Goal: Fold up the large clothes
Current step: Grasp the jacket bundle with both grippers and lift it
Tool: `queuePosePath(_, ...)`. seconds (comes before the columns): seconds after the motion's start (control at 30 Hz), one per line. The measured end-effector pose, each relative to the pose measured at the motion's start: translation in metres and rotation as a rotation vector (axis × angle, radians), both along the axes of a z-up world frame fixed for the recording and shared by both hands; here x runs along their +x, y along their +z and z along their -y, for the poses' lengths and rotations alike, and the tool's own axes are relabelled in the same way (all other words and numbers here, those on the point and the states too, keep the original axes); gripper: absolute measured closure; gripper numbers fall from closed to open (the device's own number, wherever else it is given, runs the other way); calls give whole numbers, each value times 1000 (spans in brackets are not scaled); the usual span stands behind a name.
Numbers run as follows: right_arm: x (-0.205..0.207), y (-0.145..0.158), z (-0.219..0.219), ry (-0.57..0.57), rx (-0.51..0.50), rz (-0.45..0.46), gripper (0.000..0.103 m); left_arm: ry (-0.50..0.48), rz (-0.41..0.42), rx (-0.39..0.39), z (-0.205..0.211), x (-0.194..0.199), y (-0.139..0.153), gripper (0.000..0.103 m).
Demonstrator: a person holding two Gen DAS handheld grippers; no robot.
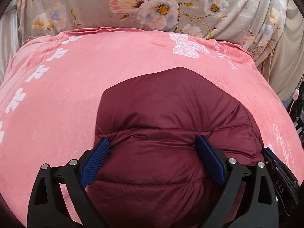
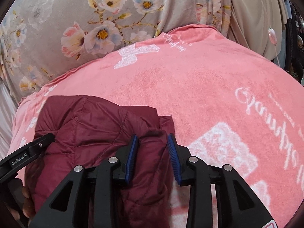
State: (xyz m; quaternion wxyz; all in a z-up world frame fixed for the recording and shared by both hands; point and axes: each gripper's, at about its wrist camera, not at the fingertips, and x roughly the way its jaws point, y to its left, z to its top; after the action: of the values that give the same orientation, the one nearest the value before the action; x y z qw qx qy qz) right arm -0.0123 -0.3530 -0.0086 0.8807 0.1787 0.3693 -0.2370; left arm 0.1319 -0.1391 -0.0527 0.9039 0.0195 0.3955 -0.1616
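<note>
A dark red quilted jacket (image 1: 161,104) lies folded into a puffy bundle on a pink blanket (image 1: 66,85). My left gripper (image 1: 153,146) stands open wide over the bundle's near part, its blue pads beside the padding on either side. In the right wrist view the jacket (image 2: 85,121) lies at lower left. There my right gripper (image 2: 152,138) is open a little, and a fold of the jacket's right edge sits loosely between its pads. The left tool's black body (image 2: 28,152) shows at the left edge, with a hand (image 2: 24,199) below it.
The pink blanket (image 2: 190,85) with white prints covers the whole work surface. Behind it lies a grey floral cloth (image 1: 95,5), which hangs in folds at the right. A pink corded switch (image 2: 271,35) dangles at the far right by beige fabric.
</note>
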Motion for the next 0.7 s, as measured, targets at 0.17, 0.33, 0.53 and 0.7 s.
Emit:
queuePosePath(0.17,-35,30,1,6,22,29,51,-9,27,3,-21,-19,26,12)
queuePosePath(0.33,-66,41,1,-3,82,32,42,-25,-59,-54,-48,-34,35,12)
queuePosePath(0.53,-82,20,6,-7,271,40,42,38,-116,-132,-79,-42,31,12)
queuePosePath(0.7,-77,2,-4,19,310,6,42,15,-213,-186,-82,-39,13,12)
